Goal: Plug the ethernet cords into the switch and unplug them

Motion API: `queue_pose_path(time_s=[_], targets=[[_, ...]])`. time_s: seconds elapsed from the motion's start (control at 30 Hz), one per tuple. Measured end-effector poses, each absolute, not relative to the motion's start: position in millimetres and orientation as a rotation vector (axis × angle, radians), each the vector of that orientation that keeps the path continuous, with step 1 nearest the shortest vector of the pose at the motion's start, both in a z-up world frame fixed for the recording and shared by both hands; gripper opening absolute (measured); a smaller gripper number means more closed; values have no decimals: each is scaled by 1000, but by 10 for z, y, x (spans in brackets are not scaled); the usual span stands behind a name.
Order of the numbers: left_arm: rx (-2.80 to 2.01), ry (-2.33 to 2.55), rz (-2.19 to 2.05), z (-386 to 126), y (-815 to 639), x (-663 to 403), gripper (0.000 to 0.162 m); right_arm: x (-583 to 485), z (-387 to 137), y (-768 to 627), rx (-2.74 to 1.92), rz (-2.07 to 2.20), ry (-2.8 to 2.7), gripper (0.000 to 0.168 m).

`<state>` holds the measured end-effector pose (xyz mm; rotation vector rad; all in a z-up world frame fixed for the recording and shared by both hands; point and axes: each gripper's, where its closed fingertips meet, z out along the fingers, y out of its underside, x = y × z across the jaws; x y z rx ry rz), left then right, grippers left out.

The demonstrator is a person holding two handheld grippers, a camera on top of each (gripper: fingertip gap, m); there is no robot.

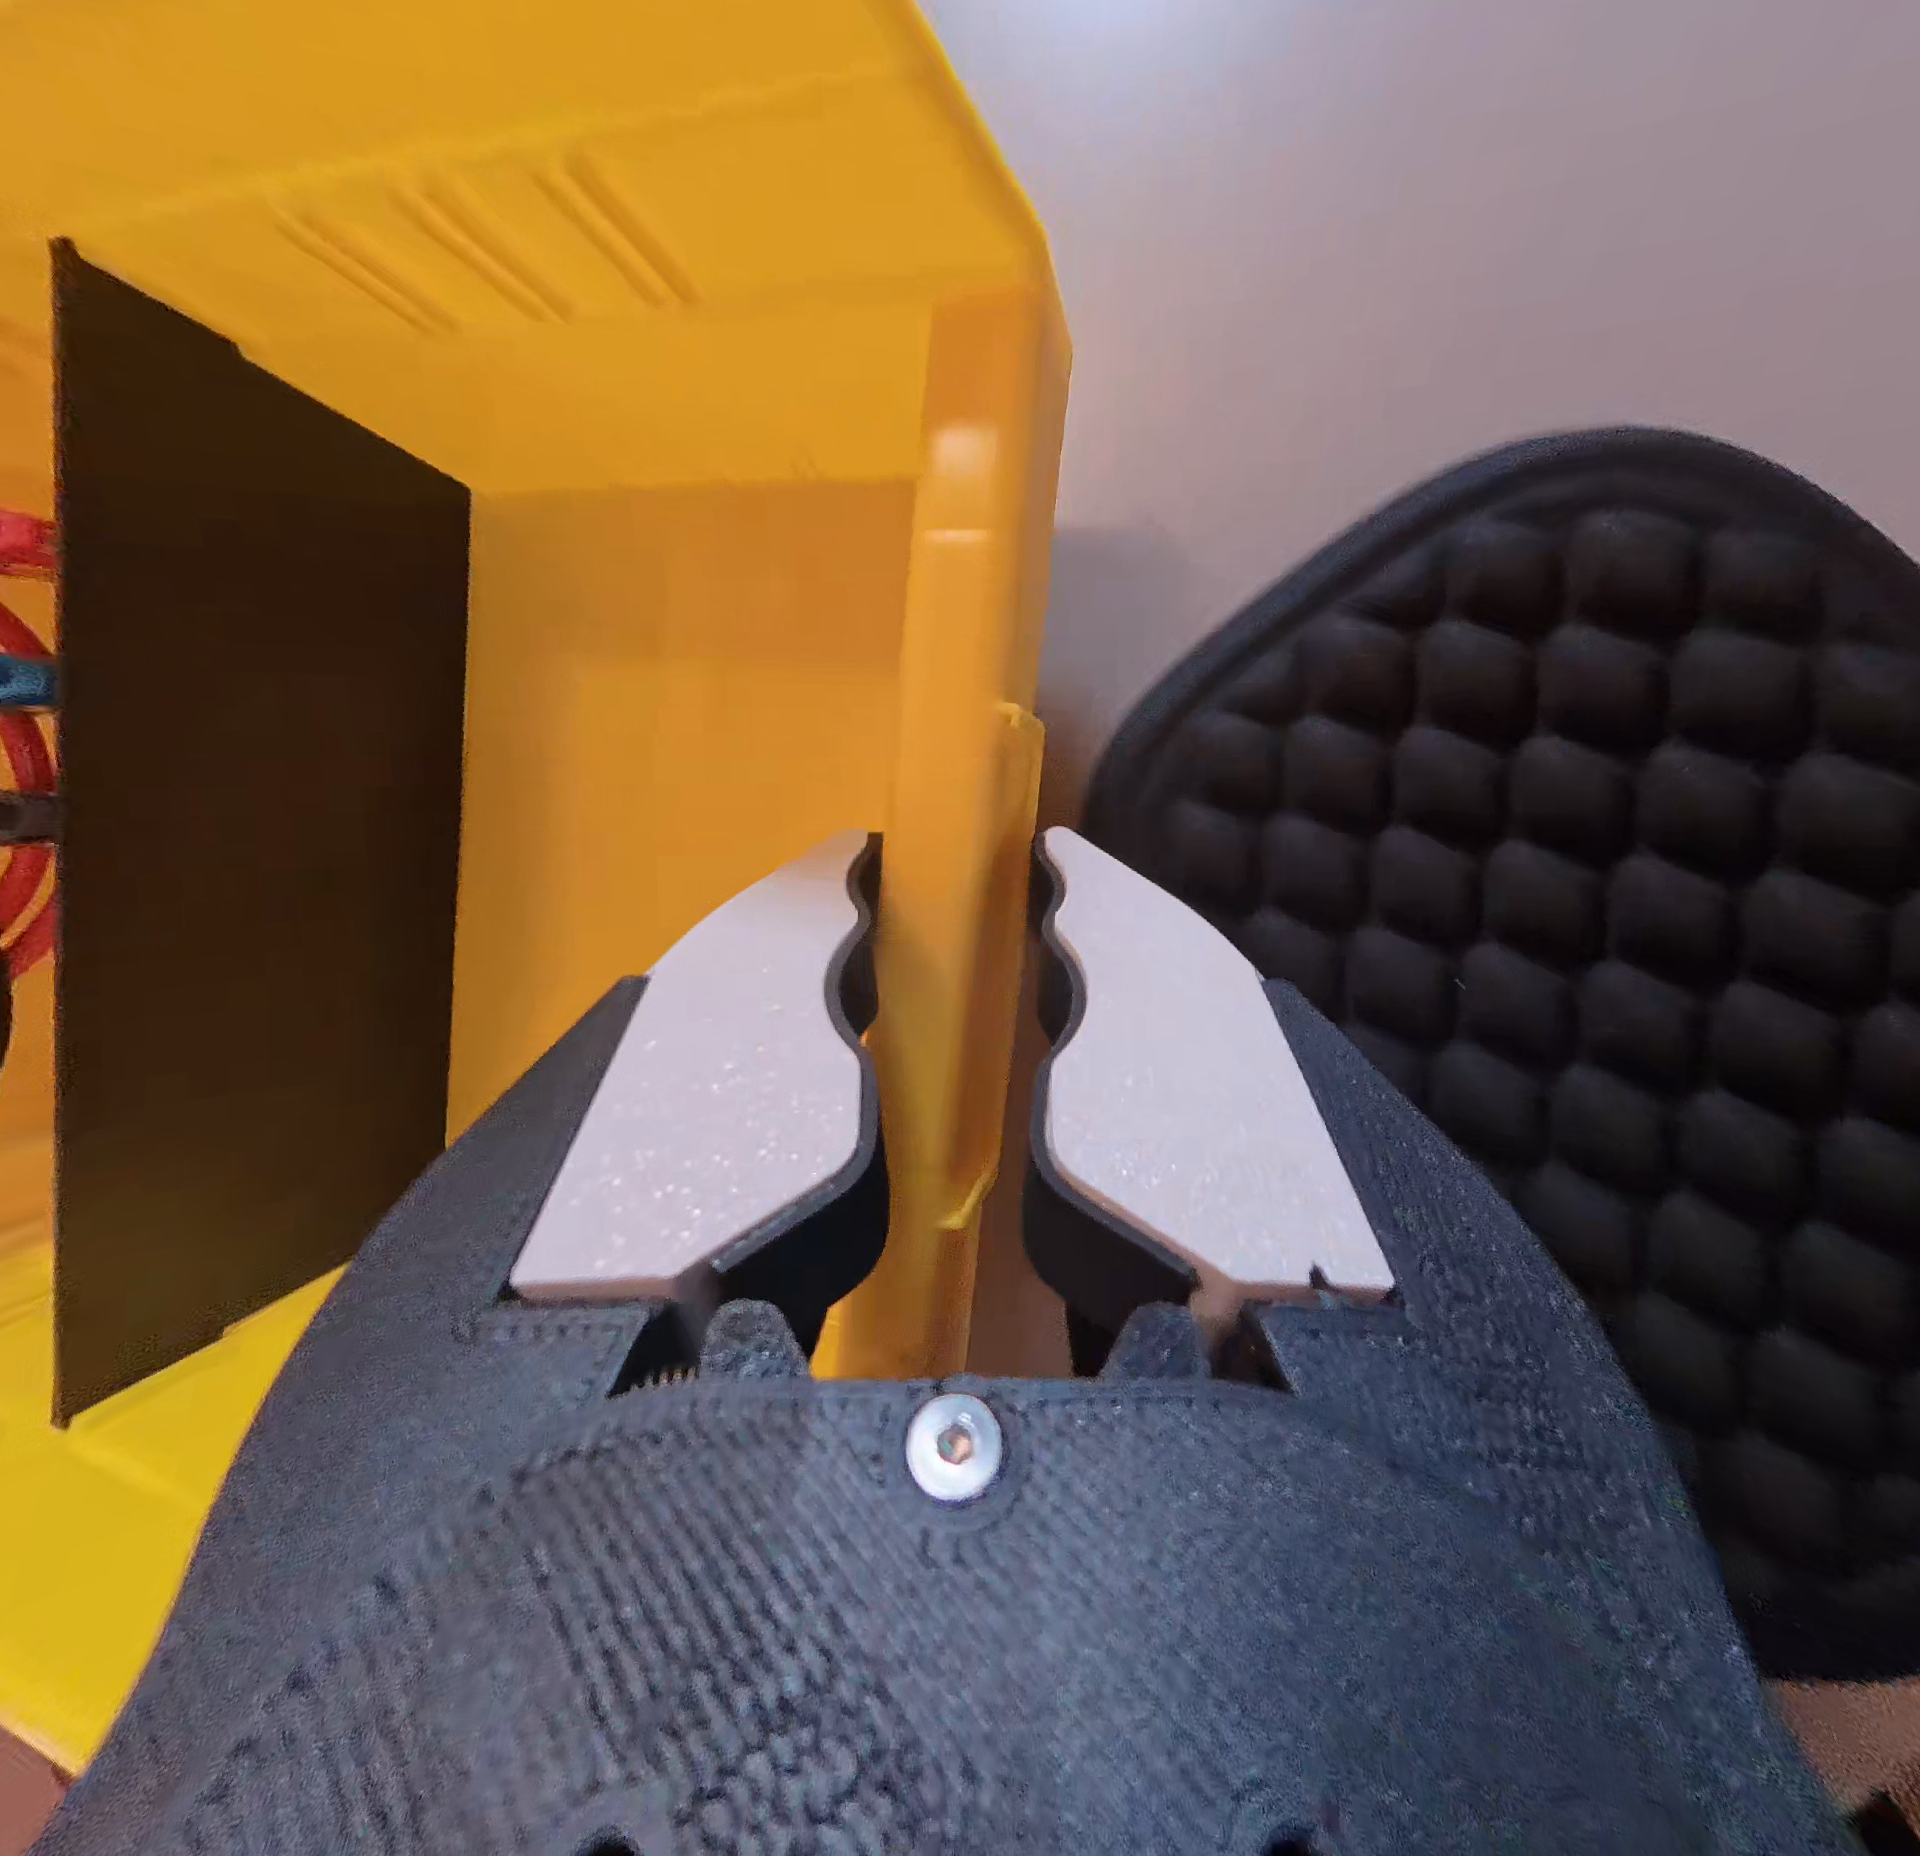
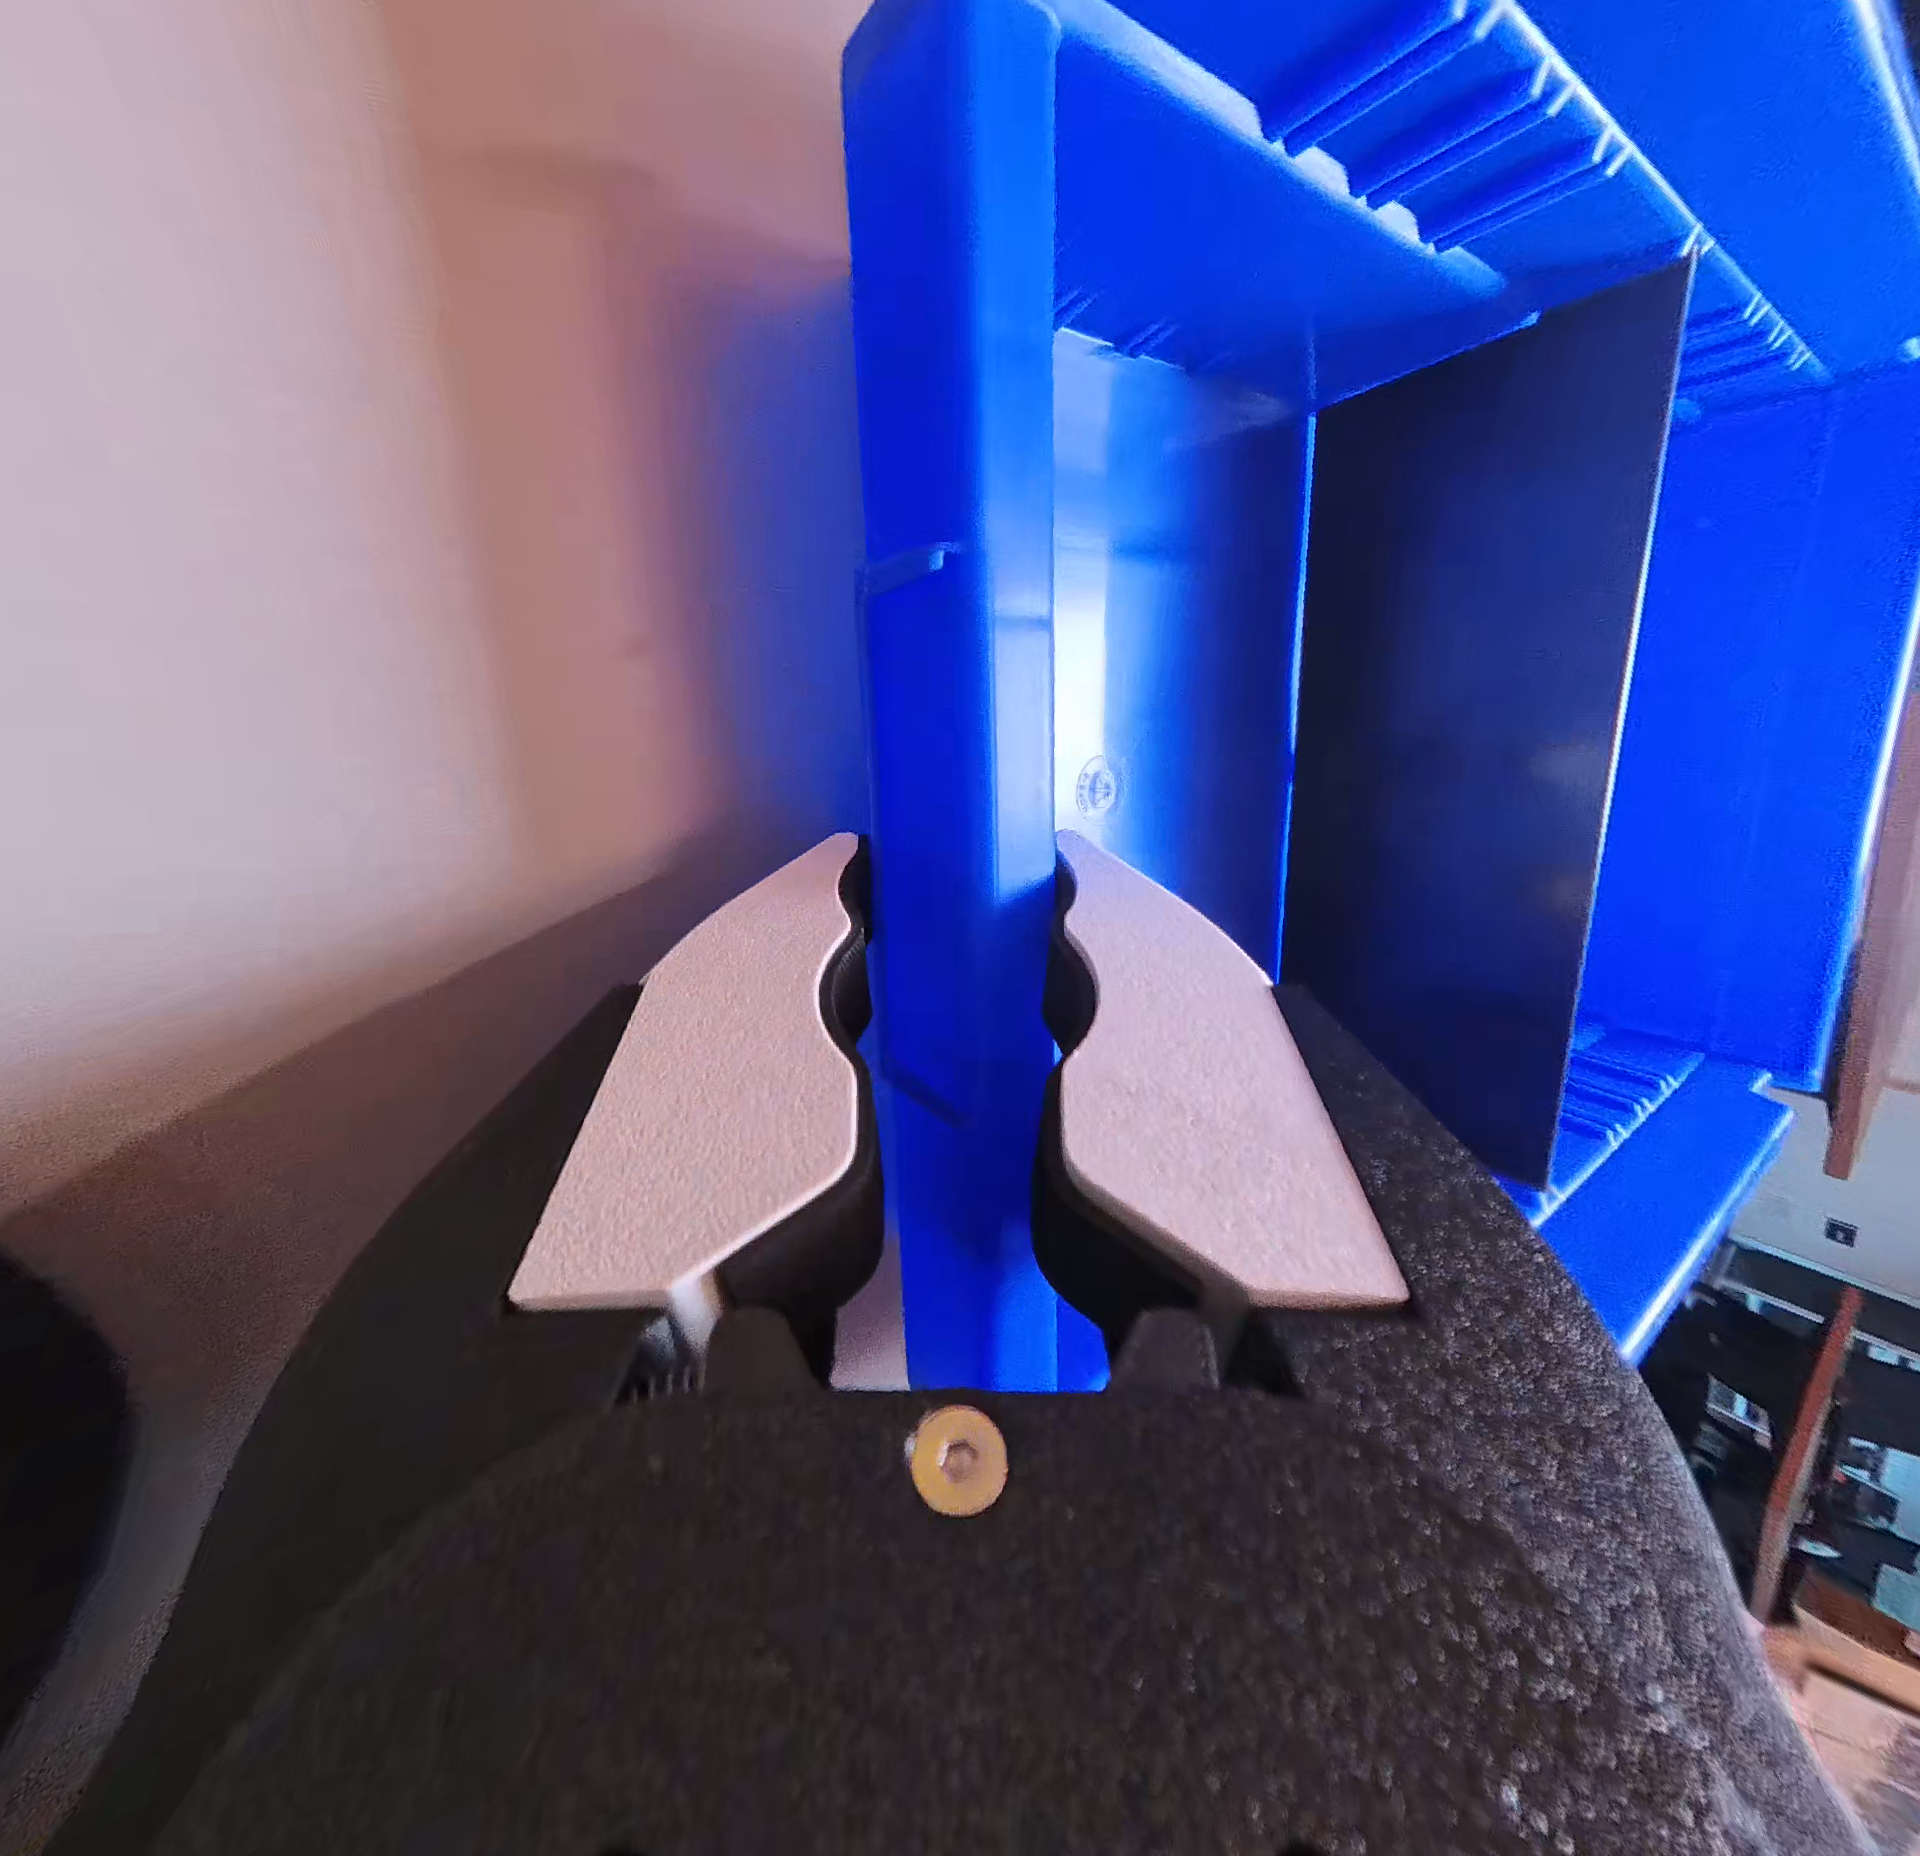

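Observation:
My left gripper [image 1: 956,856] is shut on the upright end wall of a yellow plastic bin [image 1: 644,611], one finger on each side. A black divider panel [image 1: 260,819] stands inside that bin. Behind the panel, red ethernet cords [image 1: 23,767] and a blue plug [image 1: 26,679] show at the far left edge. My right gripper [image 2: 961,856] is shut on the end wall of a blue plastic bin [image 2: 1174,248], which holds a dark divider panel [image 2: 1455,715]. No switch is in view.
A black cushion with a bumpy surface [image 1: 1558,923] lies right of the yellow bin, against a pale wall [image 1: 1455,196]. A pale wall [image 2: 364,404] is left of the blue bin. Shelves and clutter [image 2: 1818,1443] show at the lower right, far off. Left tips to right tips: about 55 centimetres.

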<state>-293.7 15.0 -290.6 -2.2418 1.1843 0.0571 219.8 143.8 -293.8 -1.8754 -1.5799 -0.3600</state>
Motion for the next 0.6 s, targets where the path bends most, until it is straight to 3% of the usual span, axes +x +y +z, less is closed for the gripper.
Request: queue_pose_path(time_s=[0.6], targets=[[-2174, 1308, 40, -2912, 1122, -2848, 27, 2211, -2852, 1922, -1838, -384, -1486, 38]])
